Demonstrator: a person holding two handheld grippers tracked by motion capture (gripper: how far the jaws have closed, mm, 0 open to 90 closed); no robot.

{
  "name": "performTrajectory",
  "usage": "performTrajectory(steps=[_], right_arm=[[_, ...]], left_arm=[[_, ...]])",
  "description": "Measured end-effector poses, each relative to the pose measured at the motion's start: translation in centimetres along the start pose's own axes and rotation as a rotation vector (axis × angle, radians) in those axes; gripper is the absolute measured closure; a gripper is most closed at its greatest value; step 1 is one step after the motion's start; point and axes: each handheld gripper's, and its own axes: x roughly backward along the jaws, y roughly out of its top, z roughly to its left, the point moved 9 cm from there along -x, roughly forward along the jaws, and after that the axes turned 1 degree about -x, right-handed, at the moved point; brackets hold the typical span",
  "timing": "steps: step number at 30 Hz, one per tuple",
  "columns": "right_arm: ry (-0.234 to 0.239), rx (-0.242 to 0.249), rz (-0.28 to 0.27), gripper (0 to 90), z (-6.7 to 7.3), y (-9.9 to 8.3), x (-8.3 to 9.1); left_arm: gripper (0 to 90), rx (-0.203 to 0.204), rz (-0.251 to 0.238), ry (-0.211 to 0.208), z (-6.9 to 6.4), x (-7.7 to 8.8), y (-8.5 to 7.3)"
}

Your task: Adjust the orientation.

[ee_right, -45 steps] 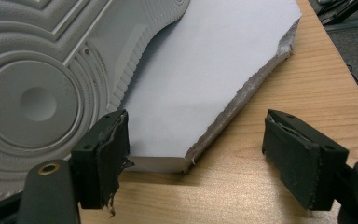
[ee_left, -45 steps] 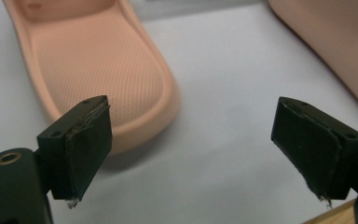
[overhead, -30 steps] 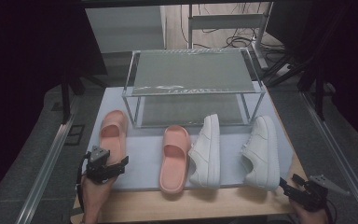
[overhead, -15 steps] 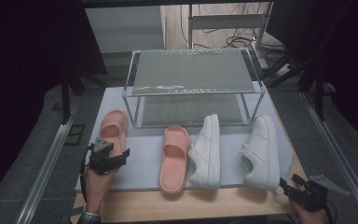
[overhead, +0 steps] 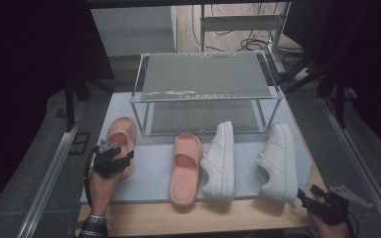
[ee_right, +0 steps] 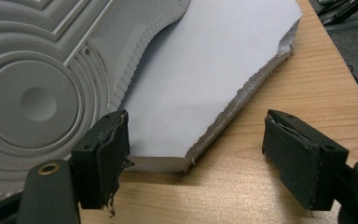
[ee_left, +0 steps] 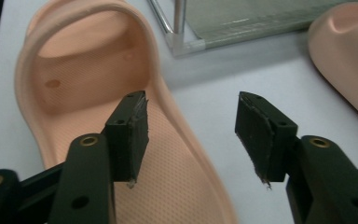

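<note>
The left slide [overhead: 120, 139] is a pink, one-piece rubber sandal lying sole-down on the grey mat, toe pointing away toward the rack. Its footbed is finely dimpled (a small dark spot sits under the wide strap). Its side wall stands between the left tongs [ee_left: 191, 135], pads not pressing.

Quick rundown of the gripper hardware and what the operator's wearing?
Both are black two-jaw tools. The left gripper has flat black arms with brass-ringed holes and rectangular black pads frayed at the edges; a black cable loops from it in the high view. The right gripper has similarly worn pads and carries a grey three-cornered plate. A plaid cuff shows at the left wrist.
</note>
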Motion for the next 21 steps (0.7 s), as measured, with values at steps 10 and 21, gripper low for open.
performTrajectory(steps=[10, 21], right_arm=[[0.000, 0.000, 0.000, 23.4, 0.0, 0.0, 0.0], [0.001, 0.000, 0.000, 23.4, 0.0, 0.0, 0.0]], left_arm=[[66.7, 0.014, 0.033, 0.029, 1.3, -1.5, 1.0], [73.2, 0.025, 0.055, 0.045, 1.8, -2.9, 2.1]])
